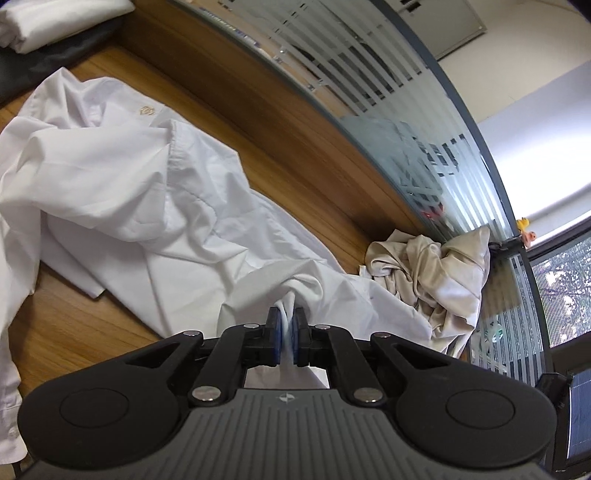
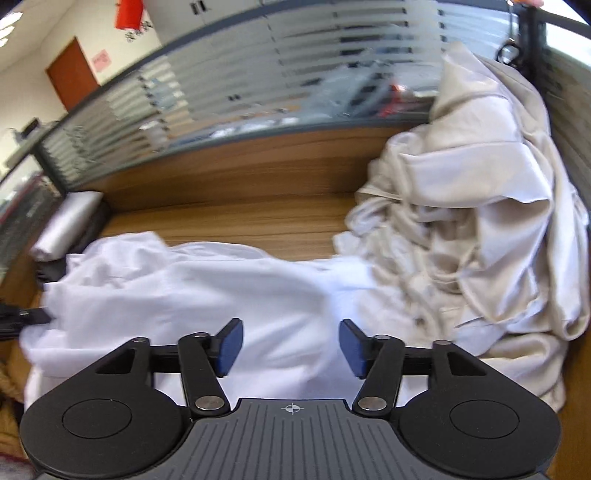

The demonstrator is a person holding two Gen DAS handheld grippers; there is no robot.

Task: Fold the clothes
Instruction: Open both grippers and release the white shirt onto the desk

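A white shirt [image 1: 140,192] lies crumpled across the wooden desk [image 1: 66,325], a small gold emblem on its chest. My left gripper [image 1: 286,319] is shut on a bunched fold of the shirt's near edge, white cloth pinched between the blue pads. In the right wrist view the same white shirt [image 2: 207,291] spreads below my right gripper [image 2: 291,345], which hangs open just above the cloth with nothing between its fingers. At the far left of that view the dark tip of the left gripper [image 2: 22,315] holds the shirt's edge.
A beige garment pile [image 2: 480,221] sits heaped at the desk's right end against the striped glass partition [image 2: 258,81]; the same beige garment pile [image 1: 432,280] shows in the left view. Folded white and dark clothes [image 1: 40,33] are stacked at the far left. Bare wood [image 2: 240,218] lies behind the shirt.
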